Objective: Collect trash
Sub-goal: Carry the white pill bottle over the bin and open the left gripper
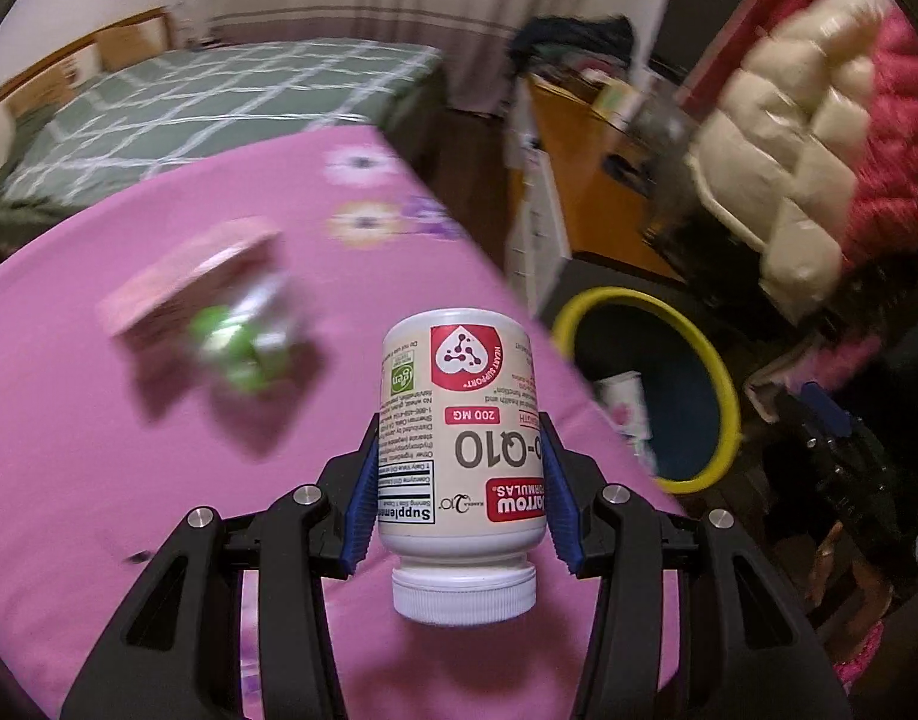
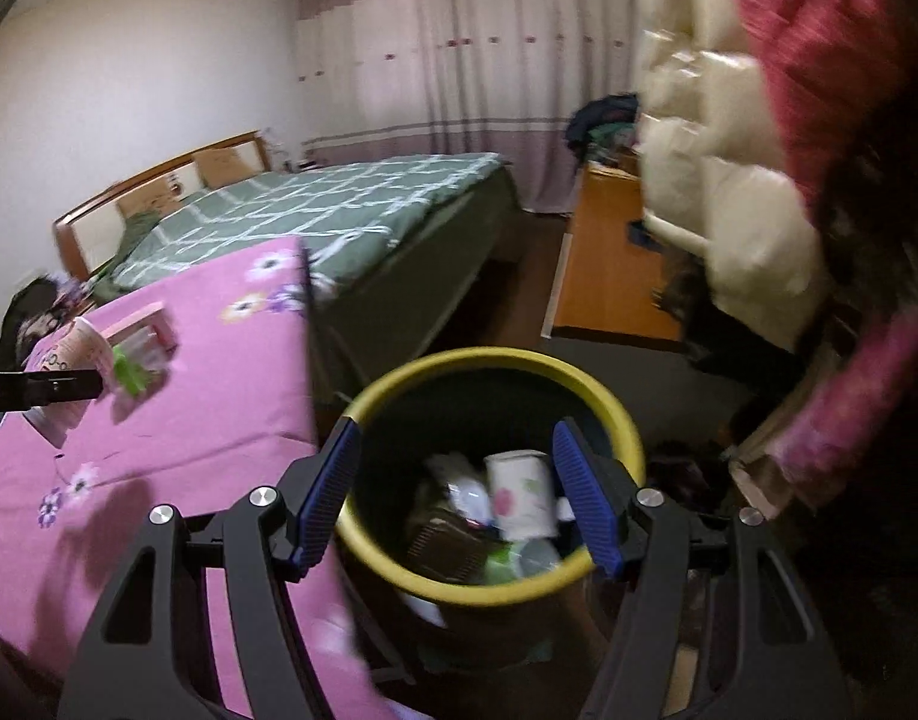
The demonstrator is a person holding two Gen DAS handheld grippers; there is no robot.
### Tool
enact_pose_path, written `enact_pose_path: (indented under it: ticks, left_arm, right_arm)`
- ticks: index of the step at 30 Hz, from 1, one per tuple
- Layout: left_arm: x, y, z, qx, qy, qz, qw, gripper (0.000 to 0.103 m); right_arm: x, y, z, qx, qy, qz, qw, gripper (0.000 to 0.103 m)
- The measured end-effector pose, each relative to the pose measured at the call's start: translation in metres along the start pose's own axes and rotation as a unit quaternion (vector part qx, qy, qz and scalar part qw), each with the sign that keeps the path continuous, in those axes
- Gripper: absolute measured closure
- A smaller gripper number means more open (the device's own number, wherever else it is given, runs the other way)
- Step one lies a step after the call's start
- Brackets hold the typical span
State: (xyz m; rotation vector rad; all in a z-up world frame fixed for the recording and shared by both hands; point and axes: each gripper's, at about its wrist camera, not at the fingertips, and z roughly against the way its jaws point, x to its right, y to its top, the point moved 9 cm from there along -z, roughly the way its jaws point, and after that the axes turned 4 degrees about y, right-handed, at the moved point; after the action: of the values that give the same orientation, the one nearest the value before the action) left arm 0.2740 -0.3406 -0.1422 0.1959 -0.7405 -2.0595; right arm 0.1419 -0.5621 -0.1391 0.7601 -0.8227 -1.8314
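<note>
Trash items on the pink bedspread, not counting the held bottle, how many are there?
2, lying together on the bedspread: a pink box and a green-and-white wrapper against it. Both are blurred, and the box may hide more.

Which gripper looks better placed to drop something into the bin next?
Left. The left gripper holds the supplement bottle near the yellow-rimmed bin; the right gripper, over the bin, is empty.

Left gripper (image 1: 459, 492), angled steeply downward, its blue pads (image 1: 363, 498) pressed on either side of a supplement bottle (image 1: 462, 456) held cap toward the camera. Right gripper (image 2: 456, 492), tilted down above the yellow-rimmed bin (image 2: 630, 438), jaws apart with nothing between them.
</note>
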Motion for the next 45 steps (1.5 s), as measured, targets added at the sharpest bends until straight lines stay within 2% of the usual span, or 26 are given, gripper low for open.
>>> enact_pose_path:
  ticks: [10,16,17,19,20,22,24,27,29,31,34,39,45]
  left_arm:
    - [0.129,0.025,-0.068,-0.041,-0.054,-0.074,0.995,0.056]
    - [0.164,0.031,-0.101,-0.058,-0.063,-0.094,0.9919,0.054]
    - [0.166,0.032,-0.106,-0.057,-0.06,-0.097,0.9919,0.034]
    - [0.163,0.042,-0.108,-0.03,-0.041,-0.089,0.9948,0.007]
    - [0.158,0.046,-0.103,-0.015,-0.032,-0.082,0.996,0.007]
    - [0.149,0.05,-0.091,-0.006,-0.044,-0.07,0.9966,0.007]
    - [0.133,0.053,-0.069,0.014,-0.052,-0.054,0.997,0.007]
    - [0.092,0.059,-0.027,0.07,-0.046,-0.031,0.996,0.007]
    - [0.055,0.06,-0.001,0.107,-0.024,-0.012,0.9939,0.007]
    - [0.005,0.056,0.027,0.146,0.018,0.012,0.989,0.006]
    - [-0.06,0.044,0.053,0.178,0.074,0.041,0.9804,0.005]
    - [-0.177,0.011,0.073,0.182,0.147,0.116,0.9653,0.005]
    - [-0.272,-0.023,0.079,0.178,0.208,0.169,0.9467,0.005]
  right_arm:
    - [0.061,-0.01,0.014,0.01,-0.022,-0.053,0.998,0.04]
    - [0.075,-0.008,0.022,0.017,-0.031,-0.064,0.997,0.04]
    - [0.075,-0.008,0.021,0.017,-0.032,-0.064,0.997,0.04]
    - [0.073,-0.009,0.02,0.015,-0.03,-0.063,0.997,0.04]
    - [0.072,-0.008,0.019,0.014,-0.029,-0.063,0.998,0.04]
    - [0.067,-0.008,0.016,0.01,-0.027,-0.059,0.998,0.04]
    - [0.062,-0.007,0.012,0.006,-0.022,-0.054,0.998,0.04]
    - [0.049,-0.005,0.009,0.004,-0.012,-0.044,0.999,0.04]
    - [0.035,-0.003,0.003,0.0,-0.001,-0.034,0.999,0.04]
    - [0.02,-0.003,-0.004,-0.007,0.013,-0.025,1.0,0.04]
    - [-0.001,-0.001,-0.013,-0.016,0.026,-0.008,1.0,0.04]
    - [-0.043,0.0,-0.025,-0.03,0.044,0.027,0.998,0.04]
    - [-0.088,0.002,-0.04,-0.045,0.064,0.064,0.995,0.04]
